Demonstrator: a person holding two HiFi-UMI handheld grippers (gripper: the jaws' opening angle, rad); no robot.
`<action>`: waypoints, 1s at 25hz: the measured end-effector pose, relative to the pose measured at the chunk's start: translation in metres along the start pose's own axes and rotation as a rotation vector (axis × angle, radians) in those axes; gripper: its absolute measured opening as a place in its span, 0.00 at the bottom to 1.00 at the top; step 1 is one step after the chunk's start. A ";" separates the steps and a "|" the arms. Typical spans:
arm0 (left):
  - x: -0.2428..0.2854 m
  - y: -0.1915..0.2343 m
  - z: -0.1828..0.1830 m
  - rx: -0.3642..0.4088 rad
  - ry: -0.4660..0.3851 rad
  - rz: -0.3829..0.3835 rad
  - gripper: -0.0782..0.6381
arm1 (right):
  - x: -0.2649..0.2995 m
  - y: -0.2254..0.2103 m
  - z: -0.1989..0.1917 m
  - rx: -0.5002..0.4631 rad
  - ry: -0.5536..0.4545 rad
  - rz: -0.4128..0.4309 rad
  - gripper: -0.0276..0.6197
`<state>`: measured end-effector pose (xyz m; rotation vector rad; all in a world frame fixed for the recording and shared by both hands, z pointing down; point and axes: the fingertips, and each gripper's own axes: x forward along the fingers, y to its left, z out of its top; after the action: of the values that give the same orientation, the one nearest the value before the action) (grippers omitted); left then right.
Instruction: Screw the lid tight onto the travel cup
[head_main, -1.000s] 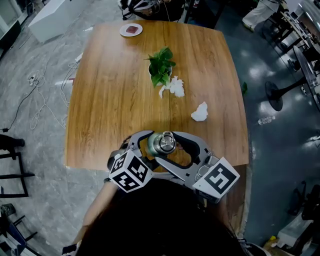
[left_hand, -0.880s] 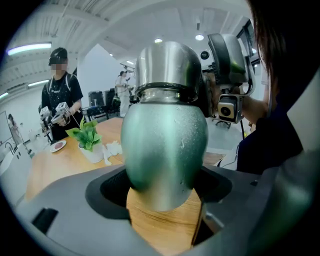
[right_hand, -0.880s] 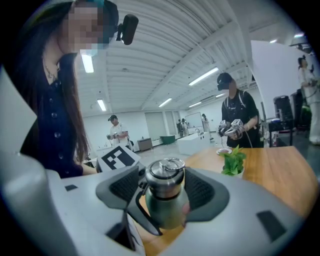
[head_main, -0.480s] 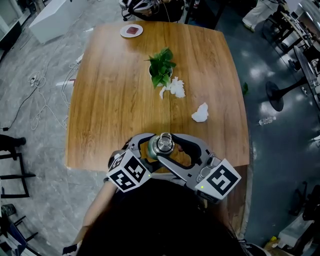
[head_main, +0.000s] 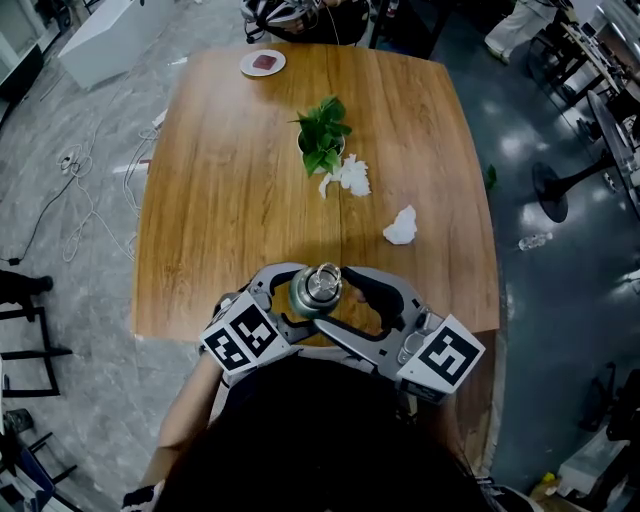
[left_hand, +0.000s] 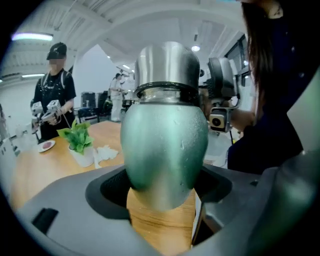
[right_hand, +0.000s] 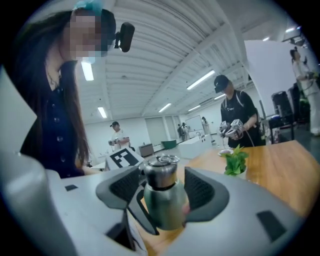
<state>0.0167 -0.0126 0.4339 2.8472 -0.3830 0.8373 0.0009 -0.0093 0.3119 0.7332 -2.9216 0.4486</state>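
Observation:
The travel cup (head_main: 315, 287) stands upright near the front edge of the wooden table (head_main: 210, 230). It has a green metal body (left_hand: 165, 145) and a silver lid (left_hand: 167, 65) sitting on top. My left gripper (head_main: 303, 297) is shut on the cup's body, which fills the space between its dark pads (left_hand: 107, 192). My right gripper (head_main: 337, 300) comes in from the right and is closed around the lid (right_hand: 161, 172) and the cup's shoulder (right_hand: 162, 205); its right pad (right_hand: 202, 192) touches the shoulder. The cup's base is hidden by the jaws.
A small potted plant (head_main: 322, 140) stands mid-table with crumpled white tissues (head_main: 350, 176) beside it and another tissue (head_main: 400, 225) to the right. A small plate (head_main: 263, 62) lies at the far edge. People stand beyond the table's far end.
My left gripper has swung round the cup, its marker cube moving left and toward me. The right gripper and the cup have hardly shifted.

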 end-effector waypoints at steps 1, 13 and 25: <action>-0.002 -0.004 0.000 0.023 -0.007 -0.044 0.65 | -0.001 0.002 0.000 -0.005 0.004 0.034 0.46; 0.008 -0.008 -0.009 0.074 0.086 -0.083 0.65 | 0.012 0.004 -0.013 -0.081 0.028 0.013 0.43; 0.007 -0.032 -0.014 0.178 0.107 -0.250 0.65 | 0.004 0.017 -0.014 -0.073 0.043 0.154 0.45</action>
<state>0.0239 0.0200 0.4470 2.9080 0.0632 1.0107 -0.0098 0.0076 0.3220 0.4849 -2.9480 0.3637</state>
